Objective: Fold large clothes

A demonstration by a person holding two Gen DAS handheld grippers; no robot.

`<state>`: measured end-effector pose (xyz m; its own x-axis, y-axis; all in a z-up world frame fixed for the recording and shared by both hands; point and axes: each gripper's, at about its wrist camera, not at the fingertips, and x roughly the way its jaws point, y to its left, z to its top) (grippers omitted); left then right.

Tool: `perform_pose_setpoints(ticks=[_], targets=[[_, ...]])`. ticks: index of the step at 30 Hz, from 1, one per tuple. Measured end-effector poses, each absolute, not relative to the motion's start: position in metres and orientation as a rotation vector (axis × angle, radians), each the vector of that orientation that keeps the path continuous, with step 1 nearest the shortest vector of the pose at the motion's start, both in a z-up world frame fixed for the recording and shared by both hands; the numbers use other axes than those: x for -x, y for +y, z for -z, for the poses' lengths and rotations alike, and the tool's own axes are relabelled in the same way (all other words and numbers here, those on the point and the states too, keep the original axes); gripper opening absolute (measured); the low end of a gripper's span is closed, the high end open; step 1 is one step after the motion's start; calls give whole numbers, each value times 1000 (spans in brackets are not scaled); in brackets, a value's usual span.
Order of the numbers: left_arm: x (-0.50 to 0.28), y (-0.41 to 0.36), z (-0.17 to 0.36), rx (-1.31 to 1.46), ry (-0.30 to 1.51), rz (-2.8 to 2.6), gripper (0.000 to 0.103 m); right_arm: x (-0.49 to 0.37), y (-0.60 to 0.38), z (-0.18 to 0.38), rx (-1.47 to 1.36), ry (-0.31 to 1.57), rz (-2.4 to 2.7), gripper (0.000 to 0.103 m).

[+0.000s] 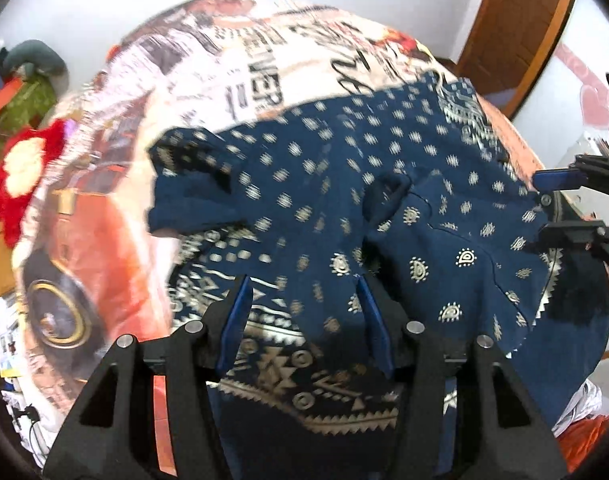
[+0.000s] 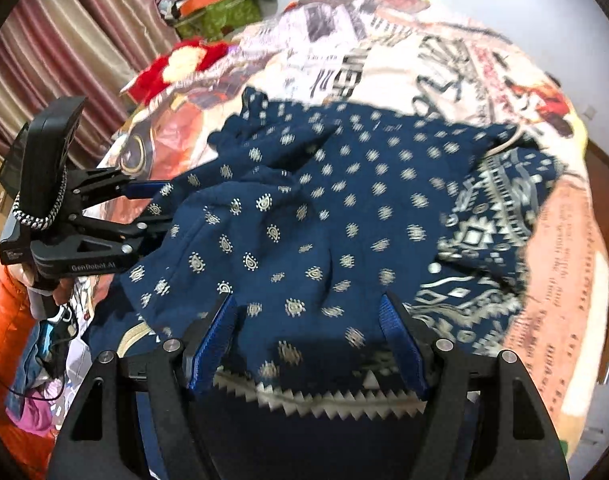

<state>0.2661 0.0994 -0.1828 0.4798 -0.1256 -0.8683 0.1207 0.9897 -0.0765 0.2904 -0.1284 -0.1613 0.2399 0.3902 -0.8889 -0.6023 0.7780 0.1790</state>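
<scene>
"GenRobot.AI" stands in white on the left claw [image 2: 144, 210].

Blurred and cut off
Motion smears the bedspread [image 1: 264, 80] lettering; the blue garment's [image 2: 324, 208] near hem runs beneath the frame's edge.

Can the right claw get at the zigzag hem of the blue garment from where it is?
Probably yes: the right claw stands open right over the zigzag hem of the blue garment, nothing between them.

A home bedroom: printed bedsheet [image 1: 264, 60], striped curtains [image 2: 64, 40], wooden door [image 1: 516, 20].
</scene>
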Motion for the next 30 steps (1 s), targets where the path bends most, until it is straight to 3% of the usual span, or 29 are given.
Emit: perform_pose_setpoints(ticks=[5,12,19,30], targets=[[-252,127,165,19,995,76,67,-290,-153,136,164,1074,-619,72],[-234,174,189,127,1063,-30,67,-298,-207,139,31,1089,-479,76],[-192,202,251,289,1220,-67,67,-276,-246,157,-46,1152,-422,76],[-161,195,293,585,1275,17,67,-222,-241,162,-52,1079,-461,76]])
